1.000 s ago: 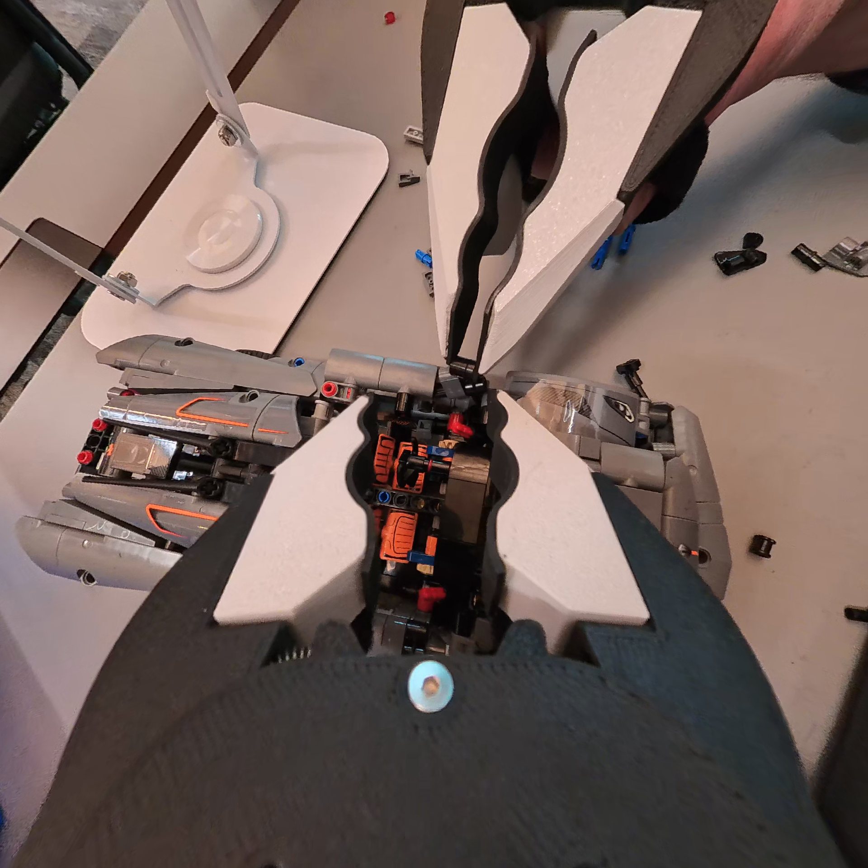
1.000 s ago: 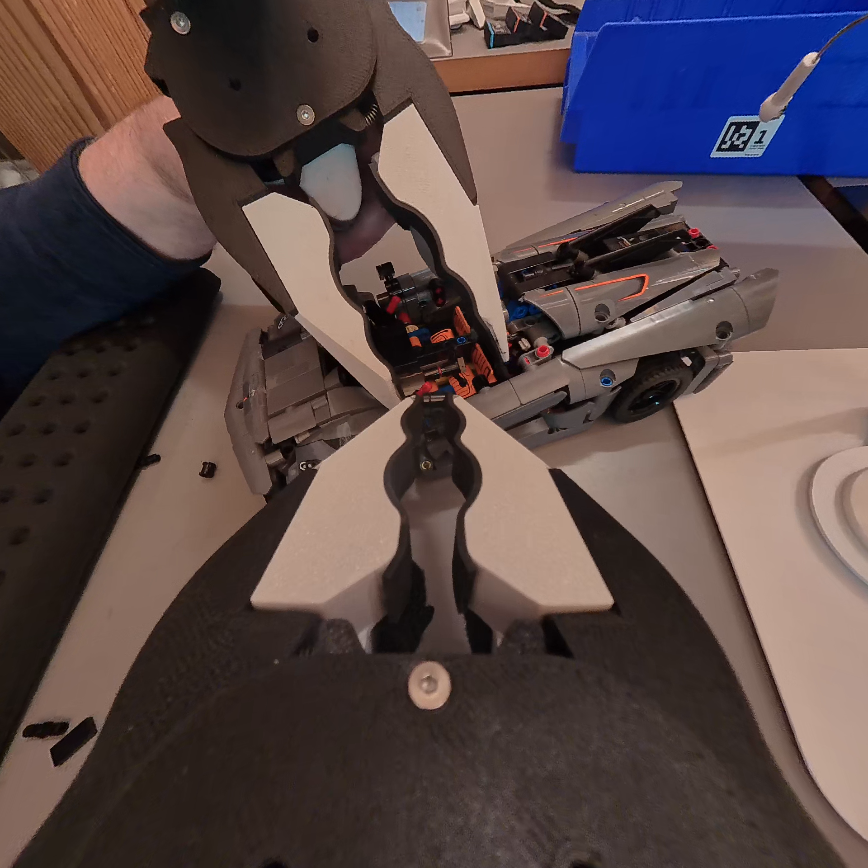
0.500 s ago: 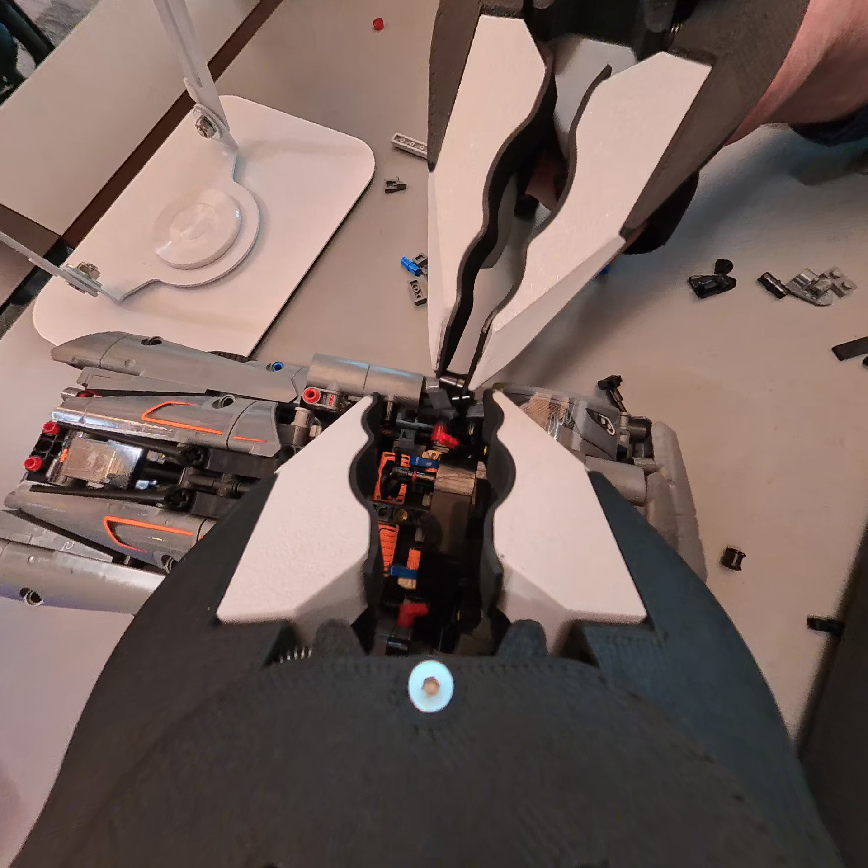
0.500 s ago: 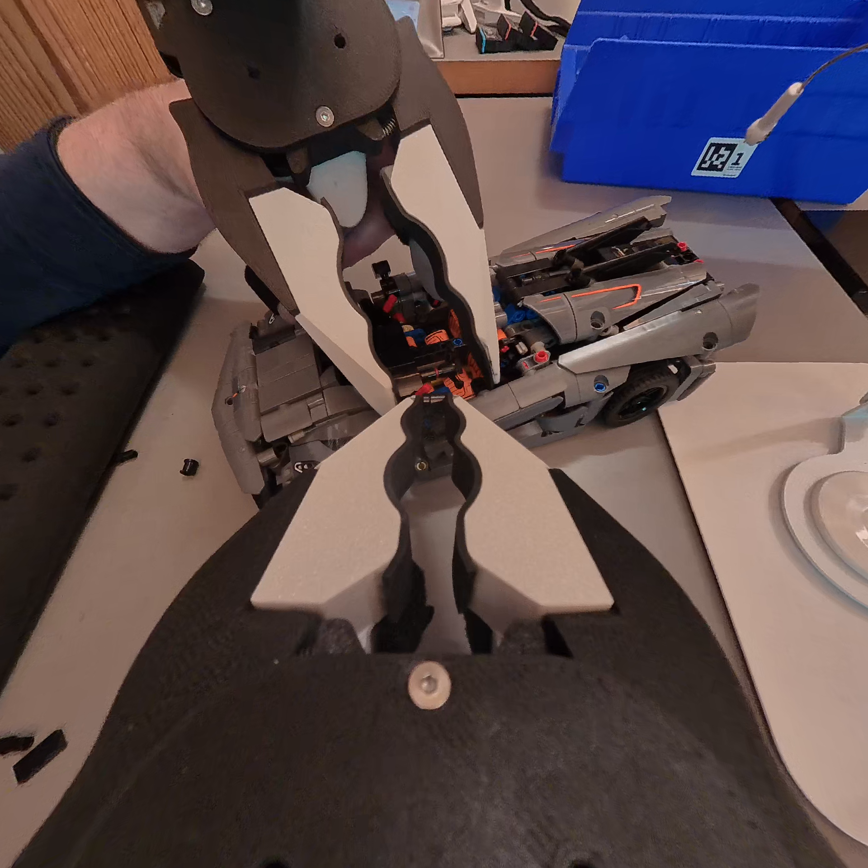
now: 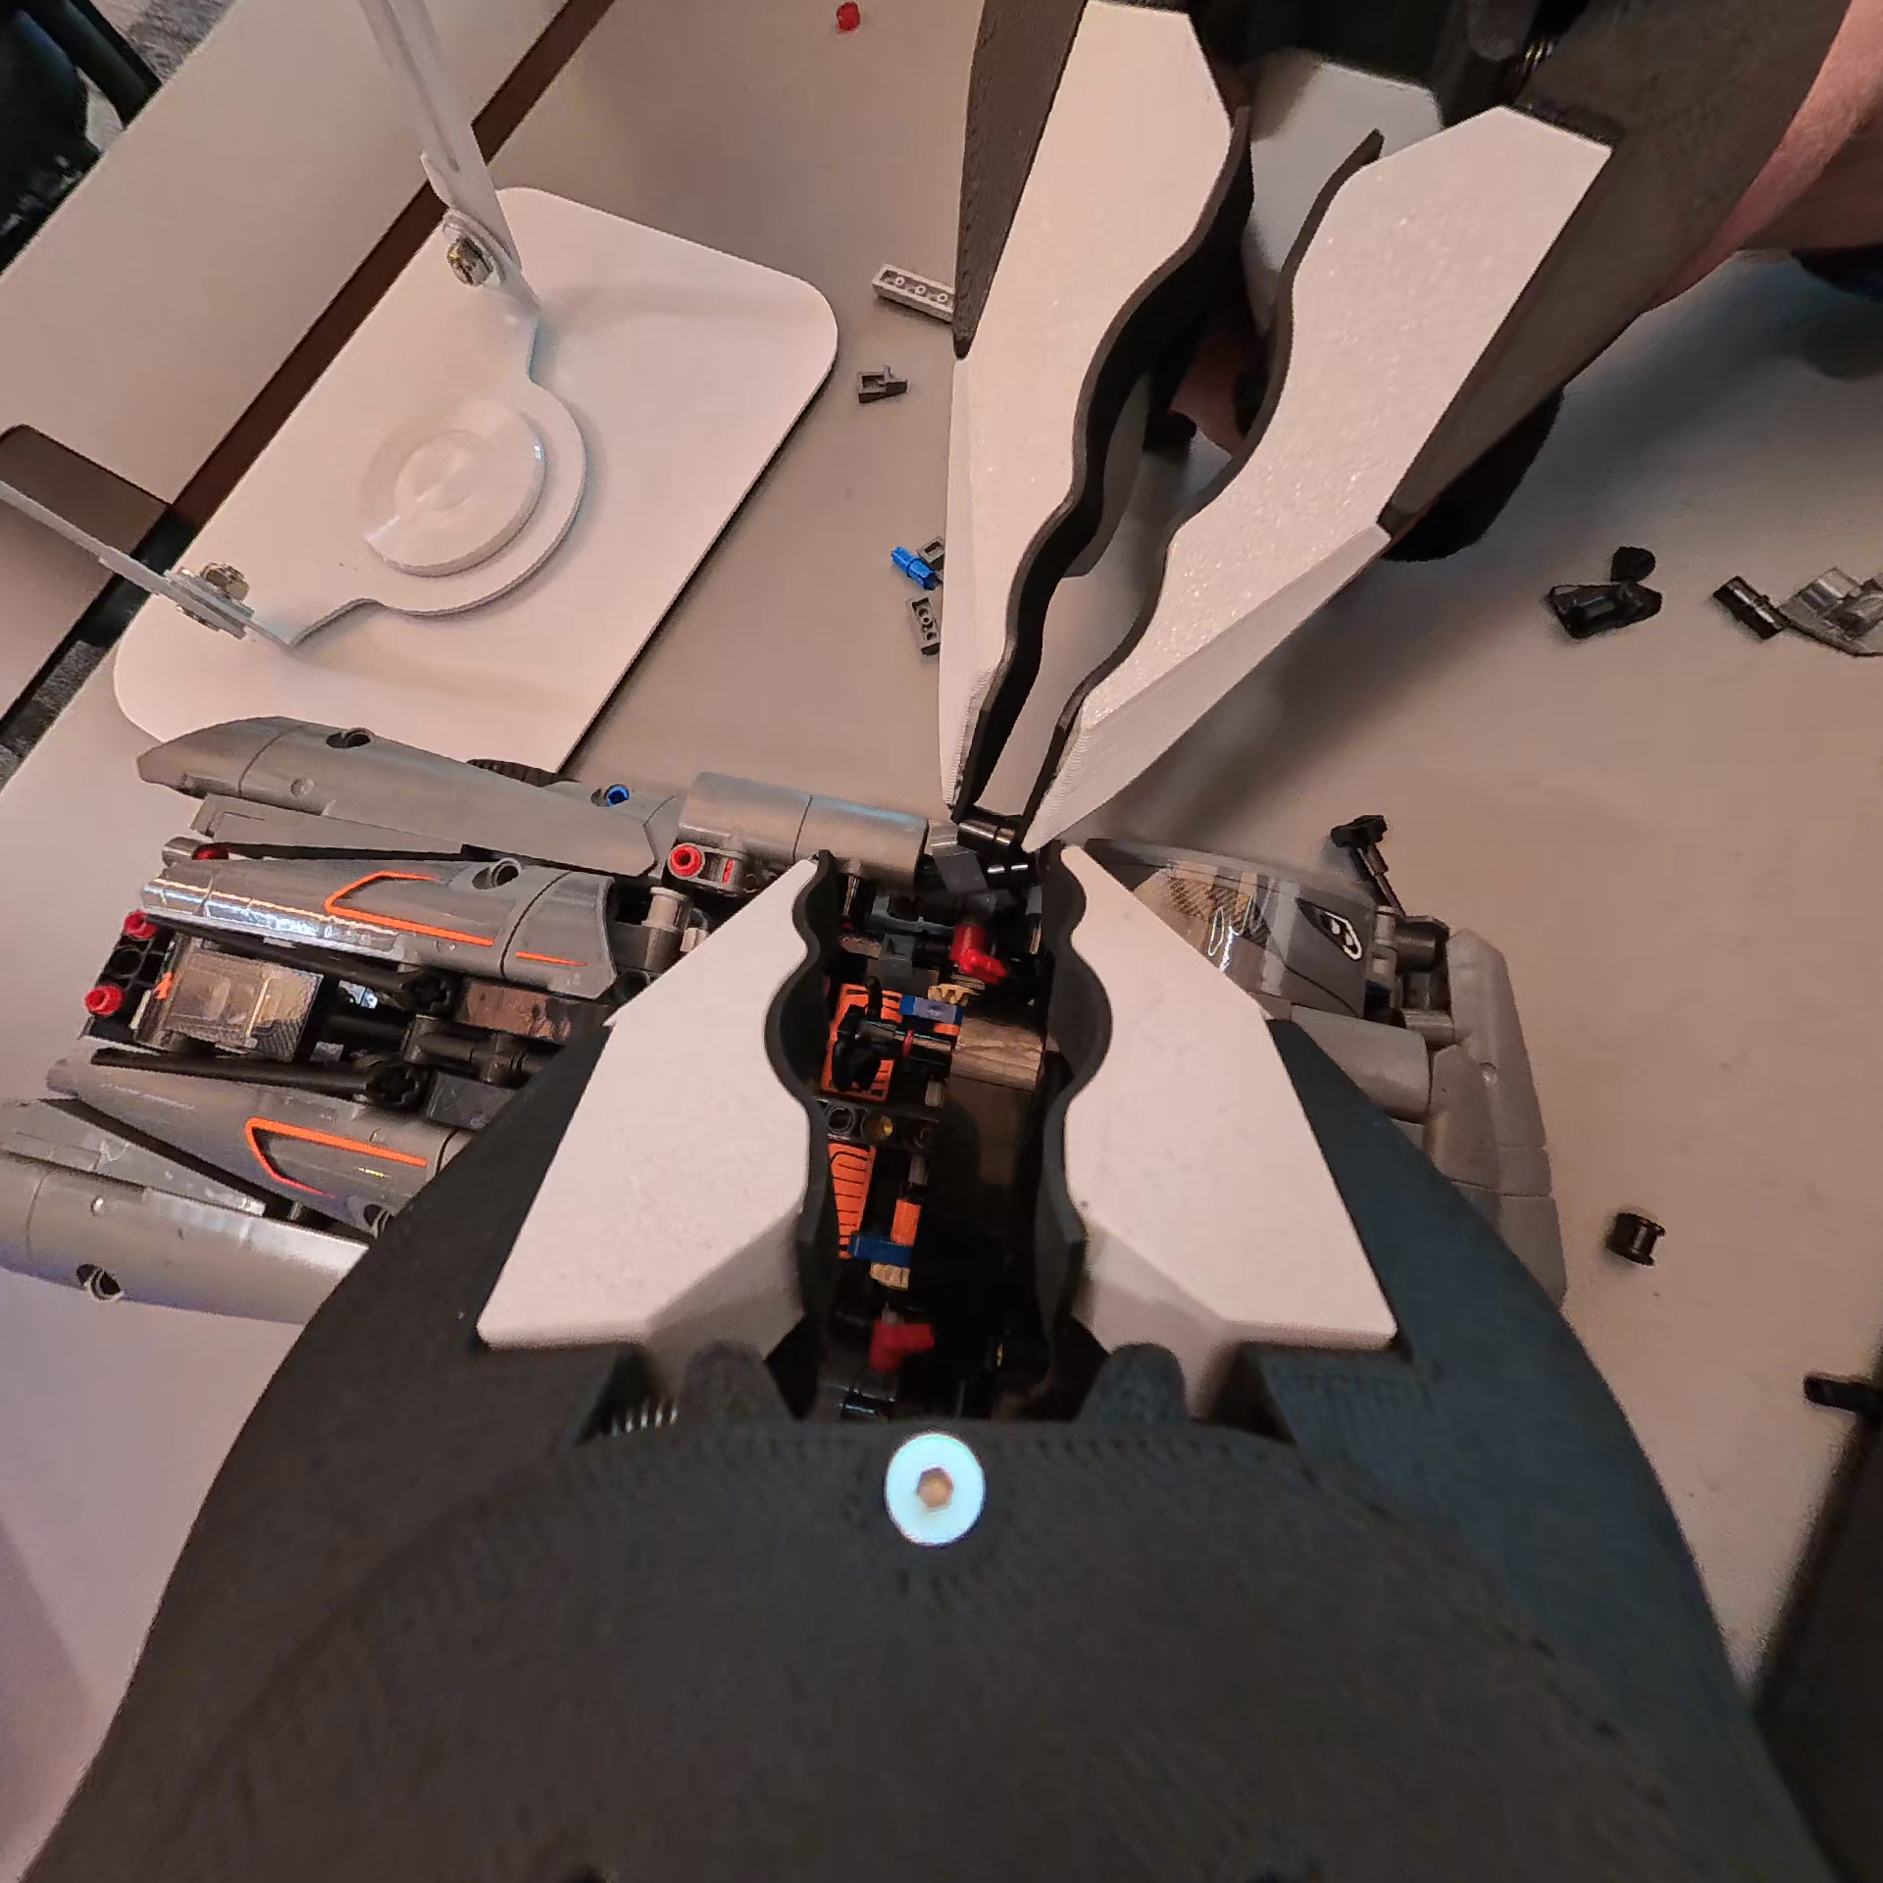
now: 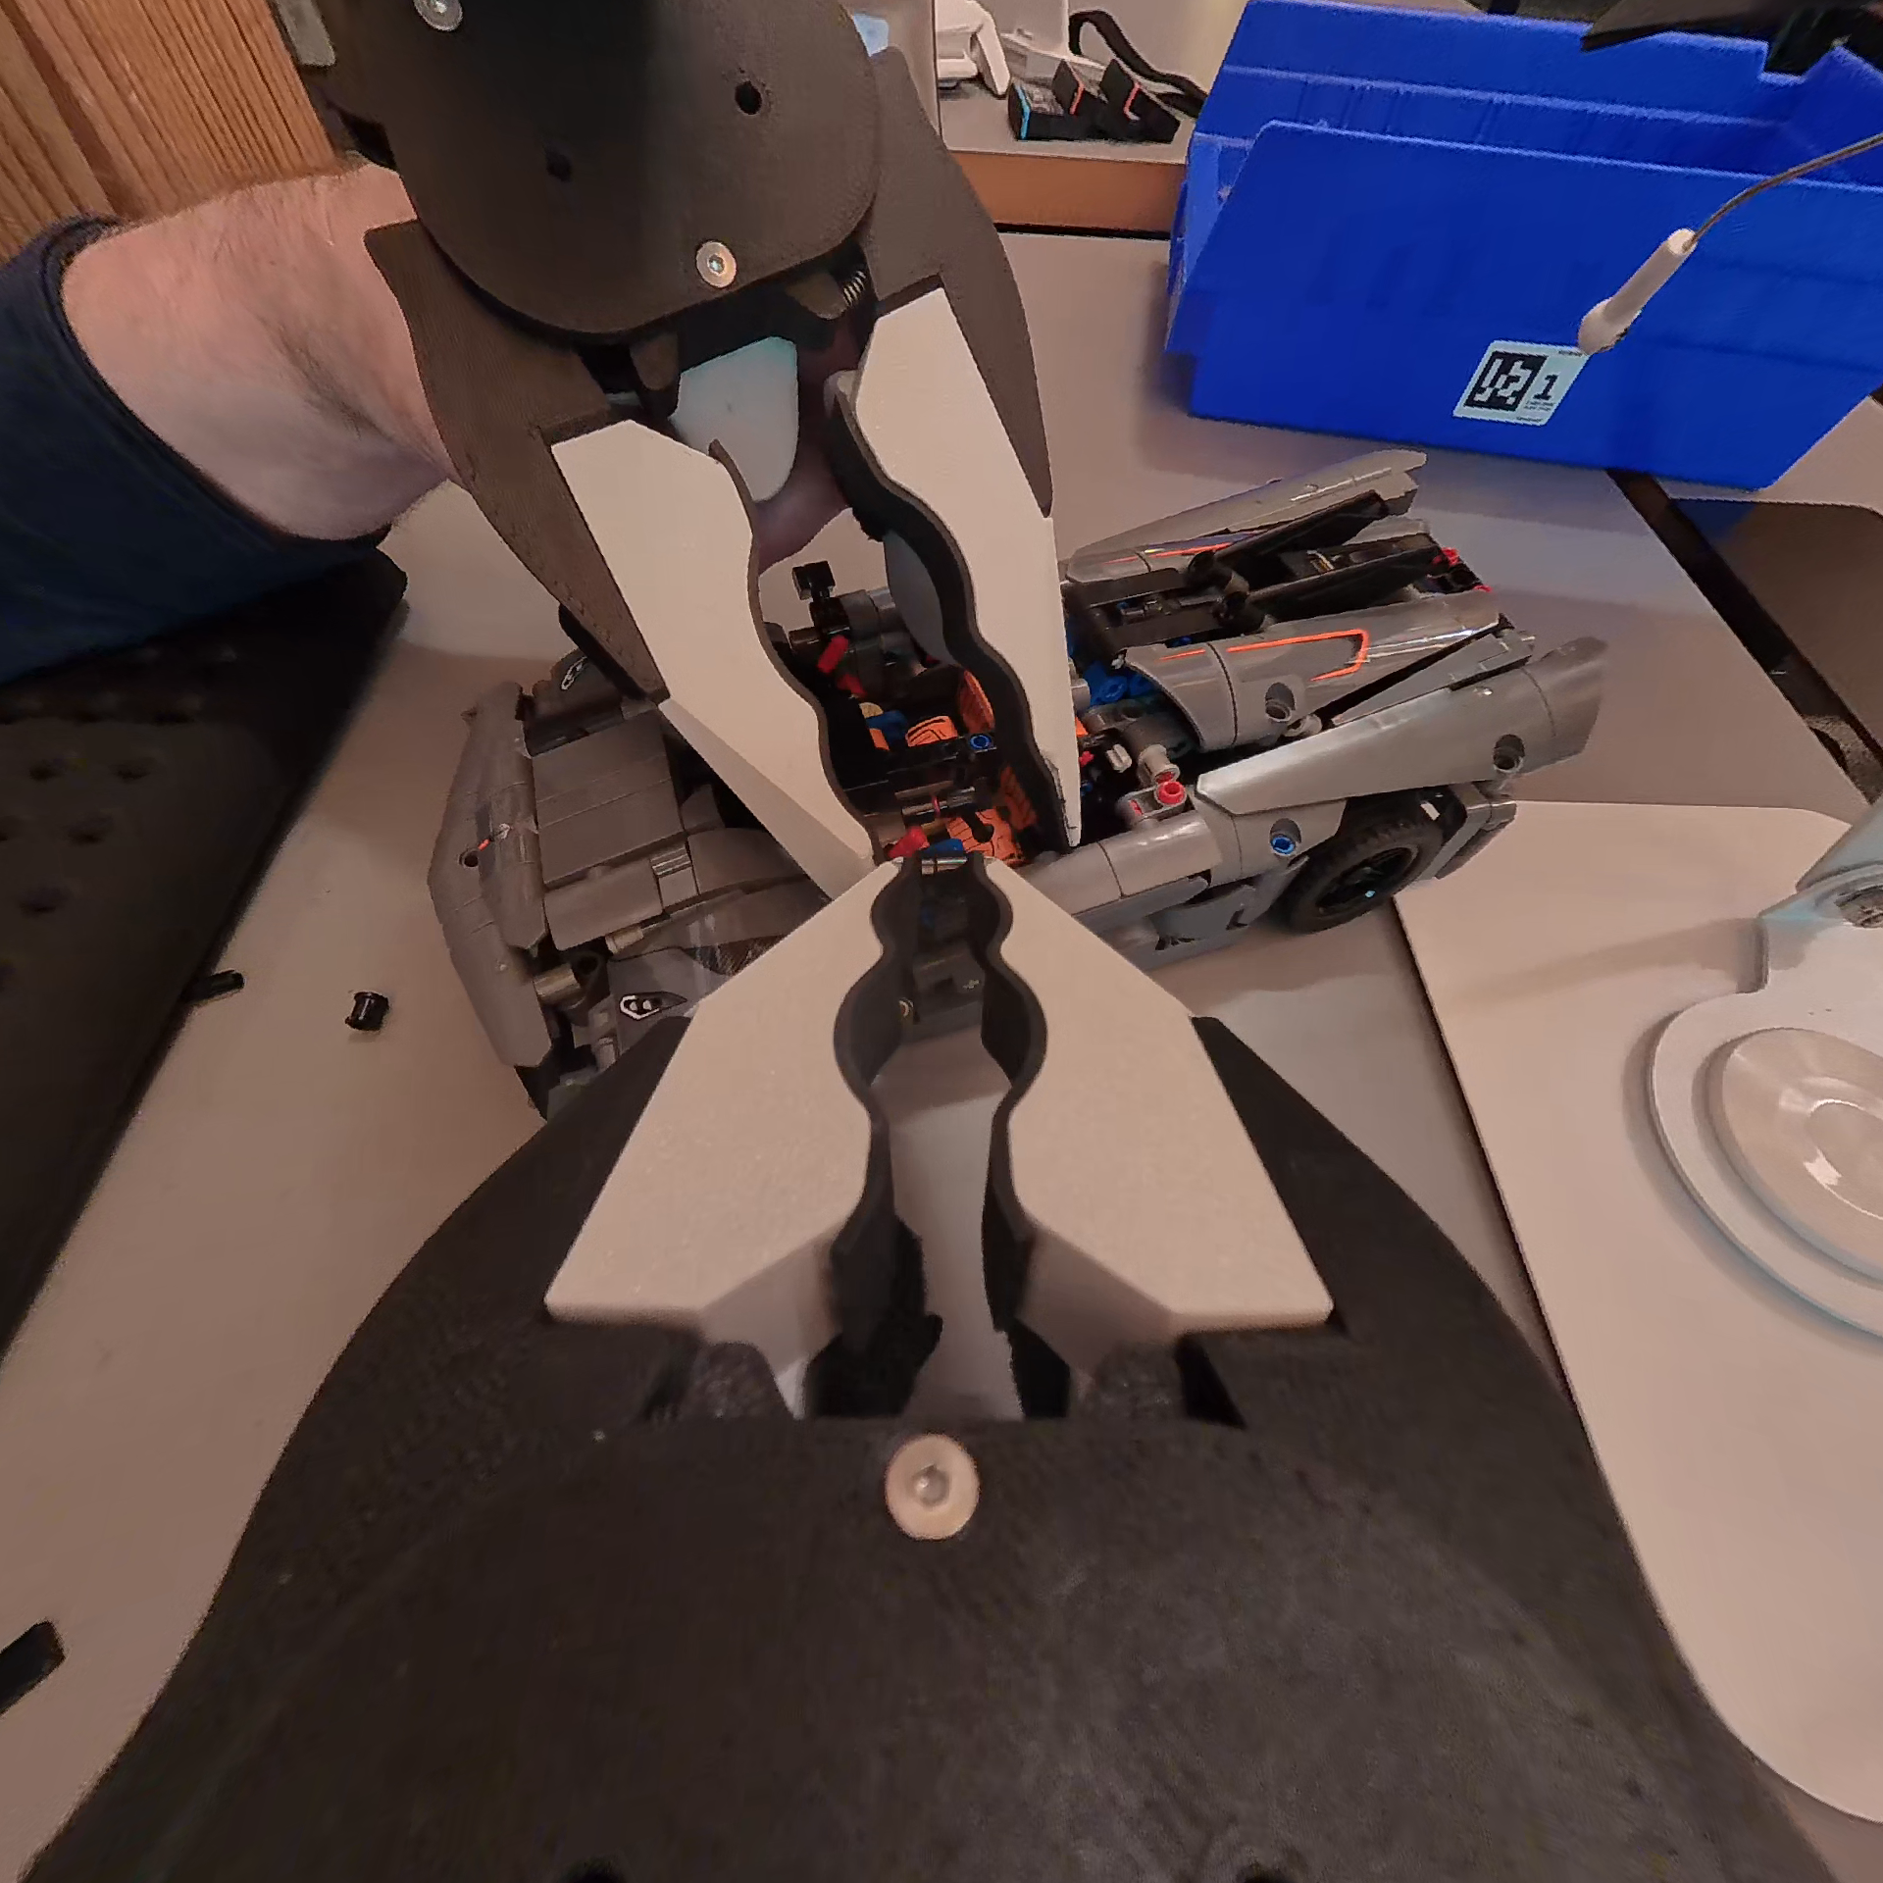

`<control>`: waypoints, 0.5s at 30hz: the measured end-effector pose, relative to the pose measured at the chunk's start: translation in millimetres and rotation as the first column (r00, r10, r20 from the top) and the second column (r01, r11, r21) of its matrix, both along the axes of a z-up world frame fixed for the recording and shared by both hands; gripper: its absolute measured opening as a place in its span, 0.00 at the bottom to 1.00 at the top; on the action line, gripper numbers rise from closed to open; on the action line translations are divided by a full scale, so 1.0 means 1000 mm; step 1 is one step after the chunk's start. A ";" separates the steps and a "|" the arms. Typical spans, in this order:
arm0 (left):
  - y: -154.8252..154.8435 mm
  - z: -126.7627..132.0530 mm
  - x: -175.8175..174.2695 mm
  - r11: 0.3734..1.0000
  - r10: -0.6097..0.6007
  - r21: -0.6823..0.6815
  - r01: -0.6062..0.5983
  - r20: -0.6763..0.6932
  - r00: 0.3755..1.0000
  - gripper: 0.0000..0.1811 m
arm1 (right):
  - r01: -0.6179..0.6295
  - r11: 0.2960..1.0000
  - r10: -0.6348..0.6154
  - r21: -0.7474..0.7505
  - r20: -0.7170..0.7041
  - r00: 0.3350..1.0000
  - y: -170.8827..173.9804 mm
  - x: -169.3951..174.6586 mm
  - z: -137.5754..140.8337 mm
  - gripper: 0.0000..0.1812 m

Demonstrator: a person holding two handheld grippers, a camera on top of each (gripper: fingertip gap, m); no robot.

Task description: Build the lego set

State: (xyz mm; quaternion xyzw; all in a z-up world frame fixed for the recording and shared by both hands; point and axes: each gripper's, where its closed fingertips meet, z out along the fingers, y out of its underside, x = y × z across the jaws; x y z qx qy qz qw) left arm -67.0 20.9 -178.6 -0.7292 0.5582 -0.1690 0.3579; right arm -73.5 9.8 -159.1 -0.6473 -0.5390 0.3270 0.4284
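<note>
Overhead, right gripper (image 5: pixel 999 830) pinches black piece (image 5: pixel 986 834) above car (image 5: pixel 408 917).

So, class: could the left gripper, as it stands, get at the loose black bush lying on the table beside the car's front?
Probably not directly: the left gripper straddles the car, jaws open around the cockpit; the black bush lies off to its side. It must lift clear first.

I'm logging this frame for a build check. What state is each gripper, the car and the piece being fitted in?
Left gripper: open, fingers straddling the car's middle.
Right gripper: shut on the small black piece.
Small black piece: pinched at the car's edge.
Lego car: part-built, cabin uncovered, on the table.
Loose parts: scattered on the table.
</note>
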 end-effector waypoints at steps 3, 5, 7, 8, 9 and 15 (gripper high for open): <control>0.002 0.001 -0.001 1.000 0.013 0.026 -0.013 -0.014 1.000 0.24 | -0.001 1.000 0.001 0.013 -0.002 1.000 0.000 0.000 0.000 0.04; 0.003 0.002 -0.002 0.999 0.021 0.035 -0.020 -0.023 1.000 0.24 | -0.003 1.000 0.003 0.017 0.000 1.000 -0.001 0.000 0.000 0.04; 0.002 0.002 -0.003 0.999 0.025 0.032 -0.024 -0.024 0.999 0.24 | -0.004 1.000 0.004 0.028 0.001 1.000 -0.001 0.001 0.000 0.04; 0.002 0.002 -0.003 0.999 0.027 0.030 -0.026 -0.023 0.999 0.24 | -0.004 1.000 0.004 0.031 0.002 1.000 -0.001 0.001 0.000 0.04; 0.002 0.003 -0.004 0.999 0.029 0.029 -0.029 -0.024 0.999 0.24 | -0.004 0.999 0.004 0.034 0.002 1.000 -0.001 0.000 -0.001 0.04; 0.001 0.002 -0.004 0.999 0.035 0.018 -0.035 -0.032 0.999 0.22 | -0.008 0.997 0.007 0.073 0.011 1.000 -0.002 0.001 -0.001 0.04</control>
